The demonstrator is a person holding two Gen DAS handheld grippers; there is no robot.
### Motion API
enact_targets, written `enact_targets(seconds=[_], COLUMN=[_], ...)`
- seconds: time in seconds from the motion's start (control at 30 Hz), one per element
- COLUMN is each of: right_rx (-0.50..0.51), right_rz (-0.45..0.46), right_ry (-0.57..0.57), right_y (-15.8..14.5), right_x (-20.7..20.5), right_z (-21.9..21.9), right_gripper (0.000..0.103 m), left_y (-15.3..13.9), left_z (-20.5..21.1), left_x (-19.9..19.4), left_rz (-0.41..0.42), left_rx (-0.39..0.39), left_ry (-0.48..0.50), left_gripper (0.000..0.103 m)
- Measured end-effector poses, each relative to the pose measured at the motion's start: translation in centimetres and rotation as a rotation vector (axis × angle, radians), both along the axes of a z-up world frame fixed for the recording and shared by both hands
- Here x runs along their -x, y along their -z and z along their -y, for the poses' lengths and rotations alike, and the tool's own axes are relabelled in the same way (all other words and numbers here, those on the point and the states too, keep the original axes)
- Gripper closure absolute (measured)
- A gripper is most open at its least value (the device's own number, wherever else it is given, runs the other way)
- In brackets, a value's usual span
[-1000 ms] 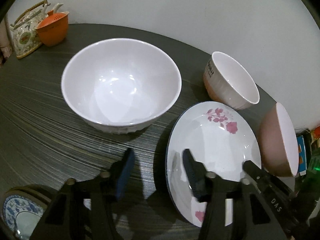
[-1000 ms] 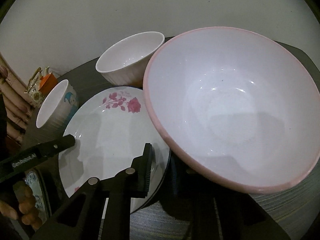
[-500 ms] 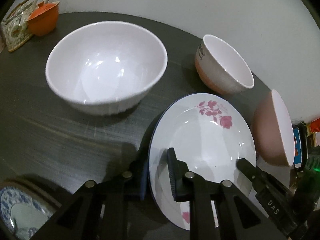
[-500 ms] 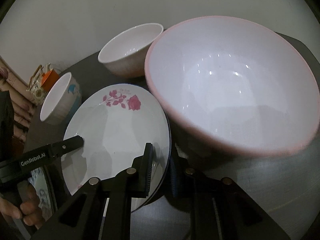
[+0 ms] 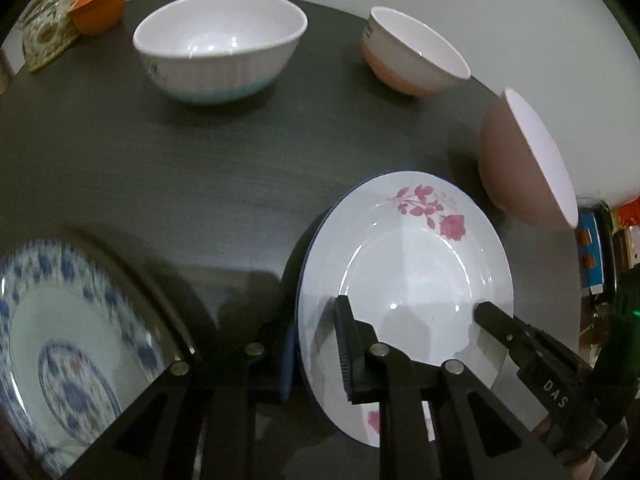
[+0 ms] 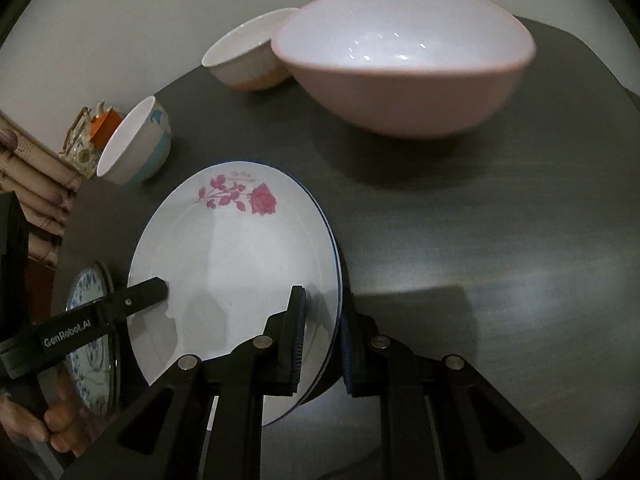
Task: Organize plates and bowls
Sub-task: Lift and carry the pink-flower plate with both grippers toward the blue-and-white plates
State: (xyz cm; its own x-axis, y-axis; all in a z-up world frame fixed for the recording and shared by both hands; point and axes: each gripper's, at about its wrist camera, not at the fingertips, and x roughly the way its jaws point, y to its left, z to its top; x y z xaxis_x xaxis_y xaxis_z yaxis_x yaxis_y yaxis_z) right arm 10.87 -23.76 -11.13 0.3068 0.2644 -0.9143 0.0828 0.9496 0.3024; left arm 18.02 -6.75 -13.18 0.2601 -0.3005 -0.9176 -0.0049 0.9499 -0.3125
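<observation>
The rose plate (image 5: 404, 264) was held above the dark table (image 5: 240, 168), gripped at opposite rim edges: the left gripper (image 5: 316, 352) and the right gripper (image 6: 322, 340) each had jaws closed narrowly on it. Nearby sat the blue-patterned plate (image 5: 60, 328), the pink bowl (image 6: 404, 60) and a white bowl (image 5: 220, 44).

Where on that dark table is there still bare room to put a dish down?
The widest bare patch of the table is right of the rose plate, in front of the pink bowl. Another lies between the rose plate and the blue-banded bowl. It is crowded beside the blue-patterned plate.
</observation>
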Motion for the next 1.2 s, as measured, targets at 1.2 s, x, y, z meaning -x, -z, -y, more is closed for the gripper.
enact_targets(seconds=[1.2], right_rx=[-0.065], right_rz=[-0.101], right_ry=[-0.042], right_y=[-0.4], right_x=[6.7], right_z=[1.2], right_gripper=[0.086], left_y=[1.3], left_z=[-0.4], left_x=[0.7], left_rz=[-0.06], left_rx=[0.013], left_ry=[0.02], left_gripper=[0.082])
